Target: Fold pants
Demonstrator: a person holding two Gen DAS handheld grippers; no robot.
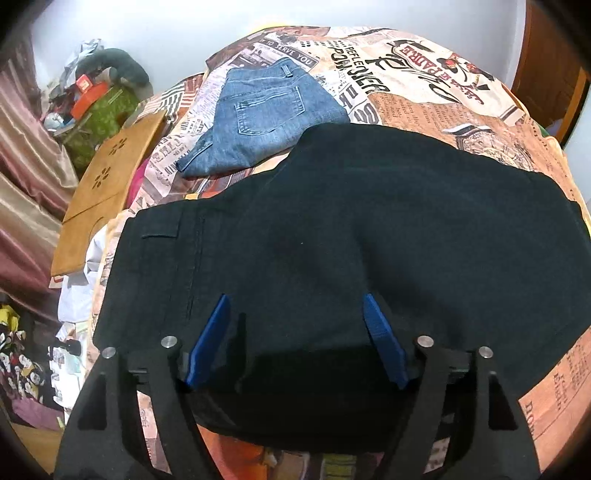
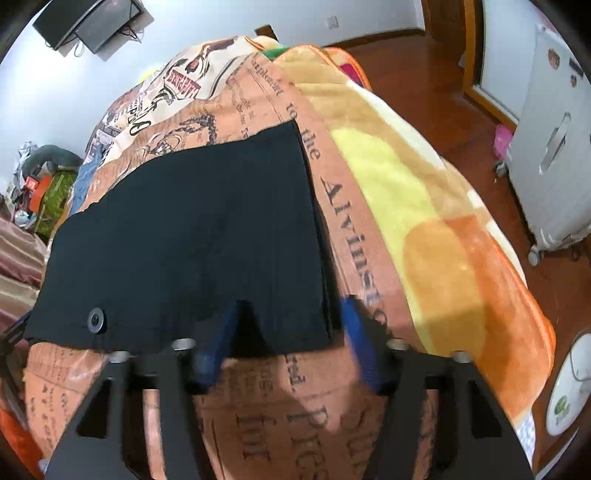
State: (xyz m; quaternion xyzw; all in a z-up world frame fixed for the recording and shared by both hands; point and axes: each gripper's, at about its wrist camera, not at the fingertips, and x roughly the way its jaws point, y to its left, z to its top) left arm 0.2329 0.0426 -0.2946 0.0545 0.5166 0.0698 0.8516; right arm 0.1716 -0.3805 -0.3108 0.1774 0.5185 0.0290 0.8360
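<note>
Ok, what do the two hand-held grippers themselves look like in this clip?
Both match. The left hand-held gripper has two blue ribbed finger pads on black angular linkage arms with triangular cut-outs and round silver pivot pins. The right hand-held gripper is built the same, though blurred. No cables, markings, hands or sleeves show.

black pants (image 1: pixel 369 229), blue jeans (image 1: pixel 266 122), newsprint-patterned bedspread (image 1: pixel 443 99)

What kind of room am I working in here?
Most likely a bedroom at home: the black pants lie on a bed under a newspaper-print cover, with curtains beside it and a wall-mounted television.
</note>
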